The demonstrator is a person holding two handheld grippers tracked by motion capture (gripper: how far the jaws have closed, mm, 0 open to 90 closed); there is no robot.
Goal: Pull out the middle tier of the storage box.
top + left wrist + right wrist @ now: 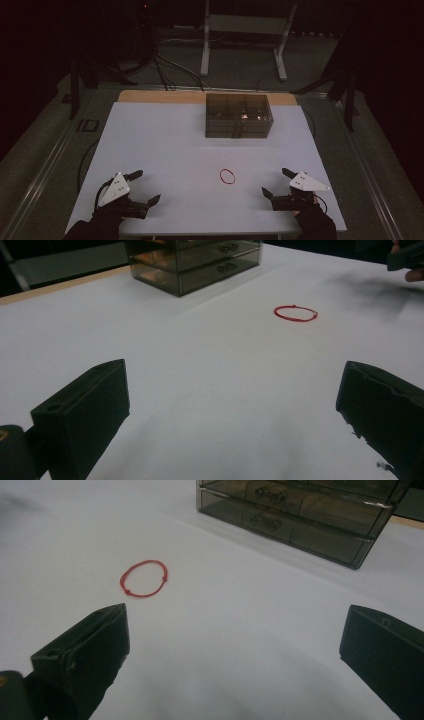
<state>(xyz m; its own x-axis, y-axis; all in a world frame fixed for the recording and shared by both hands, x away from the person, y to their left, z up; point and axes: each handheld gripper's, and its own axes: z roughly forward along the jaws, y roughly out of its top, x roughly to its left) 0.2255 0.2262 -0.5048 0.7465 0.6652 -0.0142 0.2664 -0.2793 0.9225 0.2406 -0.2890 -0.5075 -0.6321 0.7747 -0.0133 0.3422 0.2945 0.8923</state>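
A flat white sheet (165, 150) is covering the table, and a strip of pale wooden tabletop (160, 96) is showing along its far edge. The room around it is lying in near darkness: a grey floor, black cables (165, 67) trailing across it, and a white metal stand (245, 35) standing beyond the table.

One thin red loop of cord (227, 176) is lying flat on the sheet near the front, between the two grippers and well apart from each, somewhat closer to the right one. One smoky translucent plastic drawer box (239, 115) is sitting at the far edge of the sheet, well apart from the loop; how many drawers it has I cannot tell for sure.

Two grippers are resting at the near edge. The left gripper (142, 187) is standing with its jaws spread wide, nothing between them. The right gripper (276, 182) is likewise gaping, holding nothing.
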